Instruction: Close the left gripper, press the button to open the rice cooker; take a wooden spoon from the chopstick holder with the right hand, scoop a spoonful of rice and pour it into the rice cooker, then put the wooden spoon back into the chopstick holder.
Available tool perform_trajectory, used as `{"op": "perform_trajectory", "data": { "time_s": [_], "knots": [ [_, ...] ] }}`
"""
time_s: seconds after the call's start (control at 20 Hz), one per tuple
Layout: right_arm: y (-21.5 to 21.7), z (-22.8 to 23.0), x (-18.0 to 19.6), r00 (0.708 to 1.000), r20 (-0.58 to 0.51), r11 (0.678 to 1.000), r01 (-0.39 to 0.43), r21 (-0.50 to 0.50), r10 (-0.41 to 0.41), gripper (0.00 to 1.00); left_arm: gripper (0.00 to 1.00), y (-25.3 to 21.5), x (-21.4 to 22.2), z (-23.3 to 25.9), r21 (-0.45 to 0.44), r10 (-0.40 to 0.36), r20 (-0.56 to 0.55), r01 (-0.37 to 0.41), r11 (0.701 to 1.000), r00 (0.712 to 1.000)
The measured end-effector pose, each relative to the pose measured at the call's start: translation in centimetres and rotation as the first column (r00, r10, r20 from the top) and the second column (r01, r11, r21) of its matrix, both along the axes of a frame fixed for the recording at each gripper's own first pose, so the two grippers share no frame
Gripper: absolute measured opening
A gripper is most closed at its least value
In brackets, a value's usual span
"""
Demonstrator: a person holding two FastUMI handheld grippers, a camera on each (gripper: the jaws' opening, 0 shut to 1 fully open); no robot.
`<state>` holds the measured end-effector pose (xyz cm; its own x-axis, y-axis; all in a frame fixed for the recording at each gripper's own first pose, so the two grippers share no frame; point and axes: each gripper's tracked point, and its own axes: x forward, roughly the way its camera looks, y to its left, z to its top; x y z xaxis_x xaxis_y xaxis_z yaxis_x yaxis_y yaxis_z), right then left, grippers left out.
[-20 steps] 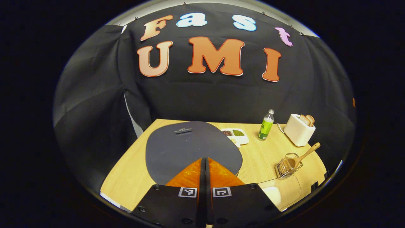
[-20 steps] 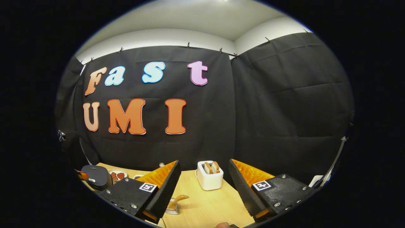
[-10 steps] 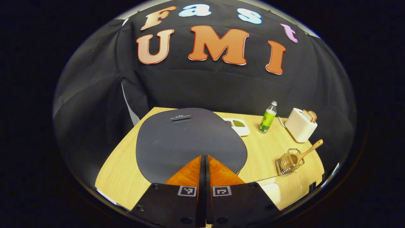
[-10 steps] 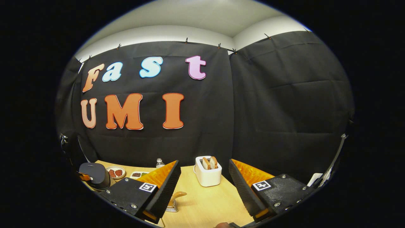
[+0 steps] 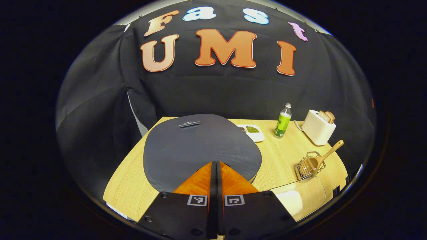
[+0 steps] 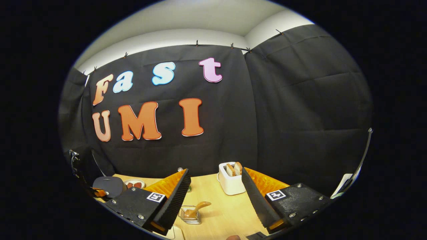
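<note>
- The left gripper [image 5: 216, 166] has its jaws pressed together with nothing between them, the tips low over the near edge of the rice cooker [image 5: 201, 146], whose dark lid is down. The button is not visible from the left gripper view, presumably under or just ahead of the tips.
- The right gripper [image 6: 215, 186] has its jaws spread wide and empty, above the table [image 6: 230, 213]. The chopstick holder [image 6: 190, 215] sits just below and slightly toward the left jaw, with the wooden spoon [image 6: 196, 208] in it.
- From the left gripper view, the chopstick holder [image 5: 308, 165] stands well off to the right of the jaws; the wooden spoon [image 5: 325, 156] leans with its handle pointing up and away, and its bowl is down inside the wire.
- Handling, as a judgement: the spoon looks light, stiff and unbreakable, with a smooth wood finish that could twist in the jaws. The free upper handle is the place to take it, gripped across its width. The wire holder looks light and may tip or slide if the spoon drags on it.
- The cooker appears heavy and stable; its lid will likely spring up, so the closed tips need to press straight down.
- A clear container [image 5: 300, 200] holding something white, probably the rice, lies just right of the left jaws.
- Writing: a small mark on the far part of the lid is too small to read; square coded markers sit on each gripper body.
</note>
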<state>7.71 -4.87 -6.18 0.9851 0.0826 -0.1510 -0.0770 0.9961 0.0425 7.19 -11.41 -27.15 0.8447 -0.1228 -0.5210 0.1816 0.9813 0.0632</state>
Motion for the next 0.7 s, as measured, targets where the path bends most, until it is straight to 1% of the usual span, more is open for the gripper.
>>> {"op": "perform_trajectory", "data": {
  "time_s": [0.1, 0.15, 0.2, 0.25, 0.3, 0.35, 0.45, 0.7],
  "knots": [
    [-0.3, 0.6, 0.4, 0.999, 0.027, 0.998, 0.020, 0.061, -0.021, 0.94, 0.00, 0.2, -0.4, 0.6, 0.013, 0.020, -0.007, -0.020, 1.000, 1.000],
    [-0.4, 0.8, 0.5, 0.999, 0.038, 0.996, 0.024, 0.083, -0.027, 0.99, 0.04, 0.2, -0.6, 1.9, 0.011, 0.026, 0.006, -0.026, 1.000, 1.000],
    [-0.4, 0.6, 0.7, 0.999, 0.040, 0.995, 0.026, 0.096, -0.030, 0.94, 0.04, 0.2, -0.2, 4.5, 0.018, 0.027, 0.067, -0.028, 0.999, 0.997],
    [-0.5, 0.1, 0.9, 0.999, 0.032, 0.994, 0.030, 0.100, -0.034, 0.95, 0.04, 0.6, 0.2, 7.5, 0.036, 0.024, 0.150, -0.030, 0.999, 0.988],
    [-0.6, -0.4, 1.1, 0.999, 0.017, 0.995, 0.029, 0.100, -0.031, 0.94, 0.04, 0.9, 0.5, 10.7, 0.050, 0.021, 0.235, -0.034, 0.998, 0.972],
    [-0.6, -0.9, 1.1, 1.000, 0.005, 0.995, 0.026, 0.101, -0.027, 0.95, 0.05, 1.1, 0.7, 13.6, 0.052, 0.017, 0.292, -0.033, 0.998, 0.956],
    [-0.4, -2.1, 1.7, 1.000, -0.018, 0.994, 0.023, 0.109, -0.021, 0.95, 0.05, 1.1, -0.5, 18.0, 0.031, 0.017, 0.335, -0.029, 0.999, 0.942],
    [0.7, -6.3, 3.4, 0.997, -0.077, 0.995, 0.008, 0.097, -0.001, 0.95, 0.05, 2.9, -2.6, 24.2, -0.021, 0.067, 0.427, -0.065, 0.998, 0.902]
  ]
}}
